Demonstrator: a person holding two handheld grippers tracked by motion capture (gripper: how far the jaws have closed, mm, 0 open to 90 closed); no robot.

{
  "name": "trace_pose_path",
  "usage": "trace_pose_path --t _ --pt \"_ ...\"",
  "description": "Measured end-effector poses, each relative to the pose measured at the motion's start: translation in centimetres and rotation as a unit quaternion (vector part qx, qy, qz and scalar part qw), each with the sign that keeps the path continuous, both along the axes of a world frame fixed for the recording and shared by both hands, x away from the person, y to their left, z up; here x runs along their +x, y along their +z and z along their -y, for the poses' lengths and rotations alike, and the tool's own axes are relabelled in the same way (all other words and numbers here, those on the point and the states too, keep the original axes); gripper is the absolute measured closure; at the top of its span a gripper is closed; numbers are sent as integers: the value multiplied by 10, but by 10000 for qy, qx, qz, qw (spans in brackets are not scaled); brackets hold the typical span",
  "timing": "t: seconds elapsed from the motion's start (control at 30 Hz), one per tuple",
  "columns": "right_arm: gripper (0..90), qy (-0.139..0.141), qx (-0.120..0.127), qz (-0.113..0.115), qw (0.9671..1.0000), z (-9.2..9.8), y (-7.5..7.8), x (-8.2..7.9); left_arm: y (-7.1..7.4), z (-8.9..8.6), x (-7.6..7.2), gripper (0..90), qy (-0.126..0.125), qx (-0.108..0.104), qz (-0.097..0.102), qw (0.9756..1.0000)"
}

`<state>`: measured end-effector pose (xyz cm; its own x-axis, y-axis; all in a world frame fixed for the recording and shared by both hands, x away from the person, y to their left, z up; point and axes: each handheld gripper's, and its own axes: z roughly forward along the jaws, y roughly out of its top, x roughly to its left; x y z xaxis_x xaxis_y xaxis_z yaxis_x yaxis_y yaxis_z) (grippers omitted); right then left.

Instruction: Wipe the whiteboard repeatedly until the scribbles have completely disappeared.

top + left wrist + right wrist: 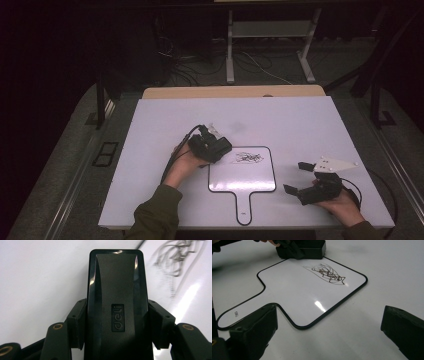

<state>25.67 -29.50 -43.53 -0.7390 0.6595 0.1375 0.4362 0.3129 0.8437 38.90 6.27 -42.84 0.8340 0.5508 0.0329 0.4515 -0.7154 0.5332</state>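
Observation:
A small white board (242, 177) with a black rim and a handle lies on the table, its handle toward the person. A dark scribble (247, 158) marks its far part. My left gripper (216, 146) sits at the board's far left corner, shut on a black eraser (116, 290) that bears a raised logo. Both pads (78, 322) press on the eraser's sides, and the scribble (175, 262) lies just right of it. My right gripper (296, 177) rests open to the right of the board, nothing between its fingers (254, 335). From there the board (294, 295), the scribble (328, 273) and the eraser (309, 250) lie ahead.
The white table (300, 125) has a wooden strip (235, 91) along its far edge. Beyond it are metal desk legs (230, 50) and loose cables on a dark floor. A black cable (172, 160) trails from the left gripper across the tabletop.

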Motion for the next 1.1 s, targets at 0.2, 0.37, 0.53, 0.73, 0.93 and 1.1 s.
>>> trace_pose_path --t 0.2,0.37,0.53,0.73,0.93,1.1 --pt "0 -6 -5 1 10000 0 0 0 -1 -1 5 392 78 -32 104 9999" --pt "0 7 0 -4 10000 0 0 0 -1 1 5 391 107 -156 33 9998" --pt "0 4 14 11 10000 0 0 0 -1 12 3 392 -82 -320 -69 9994" --pt "0 3 30 -1 10000 1 1 0 2 30 1 391 -290 -400 -120 9987" --pt "0 -5 41 -7 10000 1 1 0 -3 47 0 391 -436 -315 -157 9984" --pt "0 1 43 -8 10000 1 1 0 -3 60 -4 391 -629 -238 -119 9977"
